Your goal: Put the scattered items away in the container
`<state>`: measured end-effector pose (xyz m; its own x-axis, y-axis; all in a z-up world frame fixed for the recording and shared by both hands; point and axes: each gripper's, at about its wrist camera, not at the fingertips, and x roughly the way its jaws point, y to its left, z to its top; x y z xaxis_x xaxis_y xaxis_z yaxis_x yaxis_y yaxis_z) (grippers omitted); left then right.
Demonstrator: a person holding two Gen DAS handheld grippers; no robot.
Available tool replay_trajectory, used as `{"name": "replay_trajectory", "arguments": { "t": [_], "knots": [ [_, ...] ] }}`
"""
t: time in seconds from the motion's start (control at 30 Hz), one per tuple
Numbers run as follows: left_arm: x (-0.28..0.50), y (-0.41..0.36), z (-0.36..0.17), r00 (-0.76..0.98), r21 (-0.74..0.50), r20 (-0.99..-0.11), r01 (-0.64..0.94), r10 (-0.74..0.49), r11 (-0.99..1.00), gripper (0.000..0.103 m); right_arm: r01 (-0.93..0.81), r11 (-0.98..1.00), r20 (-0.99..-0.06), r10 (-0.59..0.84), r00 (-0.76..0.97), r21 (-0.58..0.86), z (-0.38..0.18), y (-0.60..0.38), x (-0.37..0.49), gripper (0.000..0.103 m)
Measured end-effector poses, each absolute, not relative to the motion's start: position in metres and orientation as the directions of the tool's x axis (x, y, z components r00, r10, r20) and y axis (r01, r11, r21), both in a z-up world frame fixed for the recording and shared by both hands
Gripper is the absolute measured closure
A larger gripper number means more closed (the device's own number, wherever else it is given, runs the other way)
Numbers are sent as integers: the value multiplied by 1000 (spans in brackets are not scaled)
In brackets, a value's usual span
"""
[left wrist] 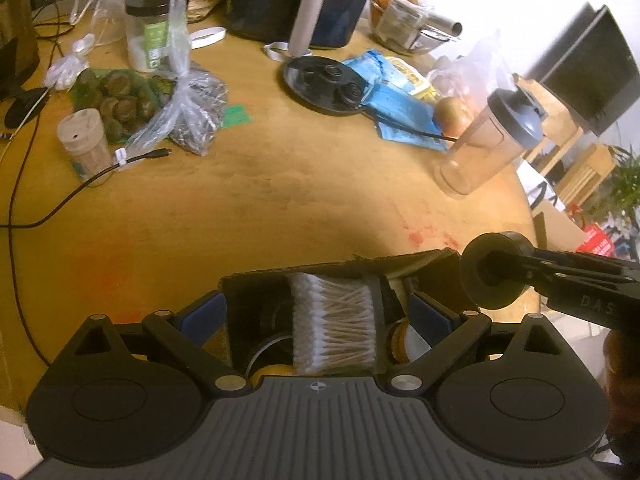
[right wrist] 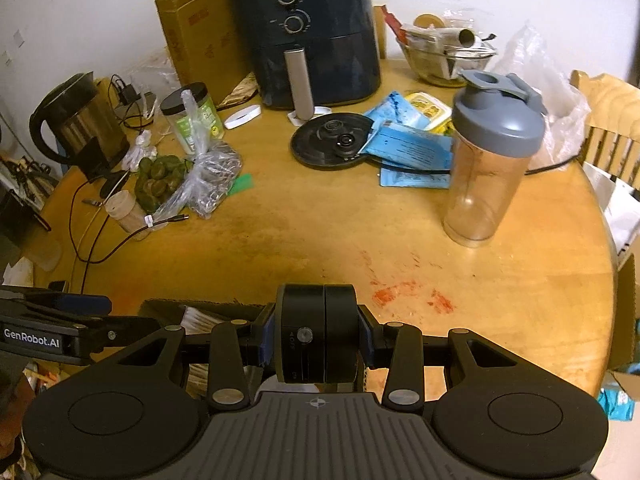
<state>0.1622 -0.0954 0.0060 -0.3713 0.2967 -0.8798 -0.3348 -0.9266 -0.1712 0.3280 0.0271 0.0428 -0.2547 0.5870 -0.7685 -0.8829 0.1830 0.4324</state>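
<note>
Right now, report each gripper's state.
Left gripper: open, jaws spread over the cardboard box, holding nothing.
Right gripper: closed on the black round device.

Cotton swabs (left wrist: 334,322) lie in the box (left wrist: 280,276) on the table (left wrist: 280,184).

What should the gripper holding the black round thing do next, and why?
Probably carry it a little to its left, over the box, and lower it in. The right hand-held gripper is clamped on the black disc, which hangs just beside the box, not above it. The left hand-held gripper stands open around the box, where the cotton swabs already lie.
</note>
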Motion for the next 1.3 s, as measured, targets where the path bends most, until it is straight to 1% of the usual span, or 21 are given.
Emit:
{"name": "replay_trajectory", "arguments": {
  "t": [0.17, 0.23, 0.3, 0.37, 0.43, 0.47, 0.57, 0.63, 0.77, 0.83, 1.17, 1.3],
  "knots": [
    [163, -102, 7, -387, -187, -875, -280, 289, -942, 3, -888, 169, -774, 575, -263, 427, 39, 37, 325, 60],
    [163, -104, 7, -395, -200, -871, -257, 292, -945, 3, -895, 167, -785, 562, -259, 415, 37, 41, 324, 58],
    [164, -105, 7, -398, -208, -869, -243, 293, -948, 3, -897, 168, -788, 560, -255, 409, 36, 43, 323, 37],
    [166, -105, 7, -402, -209, -869, -231, 289, -950, 3, -898, 165, -787, 563, -254, 408, 37, 44, 322, 28],
    [167, -104, 7, -405, -205, -870, -224, 282, -953, 3, -900, 165, -792, 555, -254, 404, 36, 45, 322, 25],
    [168, -104, 7, -407, -201, -870, -223, 279, -954, 3, -900, 169, -797, 548, -253, 402, 35, 46, 322, 19],
    [169, -101, 7, -408, -186, -876, -208, 258, -960, 3, -898, 182, -805, 538, -251, 402, 33, 47, 324, 13],
    [169, -98, 6, -404, -158, -886, -196, 227, -968, 3, -896, 191, -812, 528, -250, 400, 32, 47, 325, 6],
    [170, -93, 3, -402, -80, -905, -158, 139, -984, 3, -881, 210, -820, 503, -275, 424, 29, 45, 323, 3],
    [169, -91, 0, -378, -64, -918, -159, 121, -985, 3, -875, 222, -828, 483, -283, 429, 27, 44, 322, 0],
    [175, -87, -11, -273, 22, -962, -98, 5, -995, 3, -897, 216, -893, 334, -303, 385, 15, 32, 311, 0],
    [178, -89, -16, -238, 29, -971, -69, -11, -997, 3, -906, 197, -911, 259, -321, 375, 7, 24, 303, 0]
  ]
}}
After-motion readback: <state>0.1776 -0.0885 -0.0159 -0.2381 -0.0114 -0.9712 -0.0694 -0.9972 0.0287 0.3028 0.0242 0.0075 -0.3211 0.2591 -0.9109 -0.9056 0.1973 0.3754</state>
